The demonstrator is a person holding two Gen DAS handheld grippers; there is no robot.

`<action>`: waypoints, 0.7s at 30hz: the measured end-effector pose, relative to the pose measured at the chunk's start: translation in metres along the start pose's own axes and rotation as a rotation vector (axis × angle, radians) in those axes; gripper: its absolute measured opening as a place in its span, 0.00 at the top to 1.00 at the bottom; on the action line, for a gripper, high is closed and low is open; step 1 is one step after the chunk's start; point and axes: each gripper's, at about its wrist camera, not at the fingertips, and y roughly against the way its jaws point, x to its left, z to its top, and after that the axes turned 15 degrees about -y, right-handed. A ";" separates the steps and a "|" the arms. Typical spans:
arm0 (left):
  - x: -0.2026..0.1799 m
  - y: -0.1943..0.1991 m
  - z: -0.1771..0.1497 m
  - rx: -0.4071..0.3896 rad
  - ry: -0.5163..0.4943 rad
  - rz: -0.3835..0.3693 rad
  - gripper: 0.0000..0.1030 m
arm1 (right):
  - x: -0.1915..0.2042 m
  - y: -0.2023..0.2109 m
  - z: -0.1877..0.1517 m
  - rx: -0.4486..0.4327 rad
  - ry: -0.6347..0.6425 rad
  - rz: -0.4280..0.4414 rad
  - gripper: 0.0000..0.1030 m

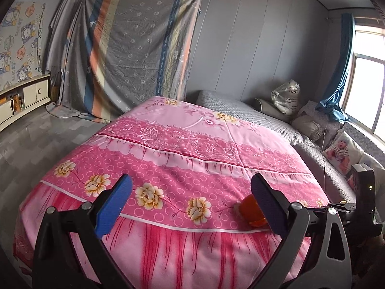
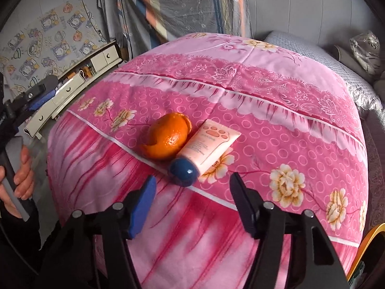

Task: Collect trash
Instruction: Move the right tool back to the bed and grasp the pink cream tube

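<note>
The hollow orange peel (image 2: 167, 139) lies on the pink floral bedsheet (image 2: 276, 125), touching the pink squeeze tube with a blue cap (image 2: 207, 149) on its right. The right gripper (image 2: 192, 207), half open and empty, is aimed just short of both. The left gripper (image 1: 192, 207) is held wide open, empty, clear on the left.

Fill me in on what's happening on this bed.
A person holds a claw in each hand over a pink floral bedspread. The right claw hangs open just short of an orange peel and a pink tube with a blue cap, lying side by side. The left claw is open and empty. Nothing is picked up yet.
</note>
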 end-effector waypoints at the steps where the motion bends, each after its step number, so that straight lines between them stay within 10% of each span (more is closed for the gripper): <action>1: 0.000 -0.001 -0.001 0.004 -0.001 -0.004 0.09 | 0.003 -0.004 0.000 0.012 -0.004 0.003 0.44; 13: -0.003 -0.006 -0.009 0.039 -0.030 -0.013 0.09 | 0.006 -0.048 0.019 0.077 -0.019 -0.090 0.54; 21: -0.031 -0.034 -0.008 0.137 -0.117 -0.068 0.09 | -0.011 -0.042 0.029 0.094 -0.067 -0.003 0.66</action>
